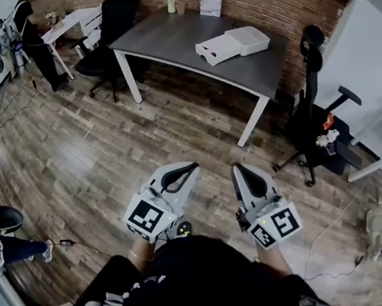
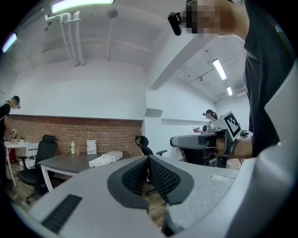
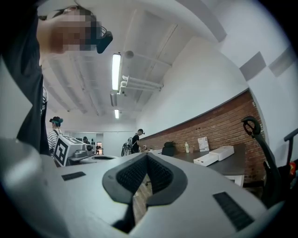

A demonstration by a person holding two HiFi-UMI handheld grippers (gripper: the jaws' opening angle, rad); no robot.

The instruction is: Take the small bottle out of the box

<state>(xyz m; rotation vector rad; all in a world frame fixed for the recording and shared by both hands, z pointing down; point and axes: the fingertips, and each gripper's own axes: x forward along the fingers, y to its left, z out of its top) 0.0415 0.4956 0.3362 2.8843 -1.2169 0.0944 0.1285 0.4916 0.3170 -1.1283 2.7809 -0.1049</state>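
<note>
A white box (image 1: 232, 45) lies on the grey table (image 1: 165, 36) across the room, made up of a lower and a taller part side by side; what it holds cannot be seen from here. A small bottle (image 1: 171, 2) stands at the table's far edge by the brick wall. Both grippers are held close to my body over the wooden floor, well short of the table. My left gripper (image 1: 192, 166) is shut with nothing in it, and so is my right gripper (image 1: 237, 168). The box (image 2: 105, 159) and bottle (image 2: 72, 148) show far off in the left gripper view, and the box (image 3: 214, 155) in the right gripper view too.
A black office chair (image 1: 316, 115) stands right of the table and another (image 1: 107, 29) at its left end. A white card (image 1: 211, 2) leans against the wall on the table. A person (image 1: 29, 37) stands at a white desk far left. Cables run over the floor.
</note>
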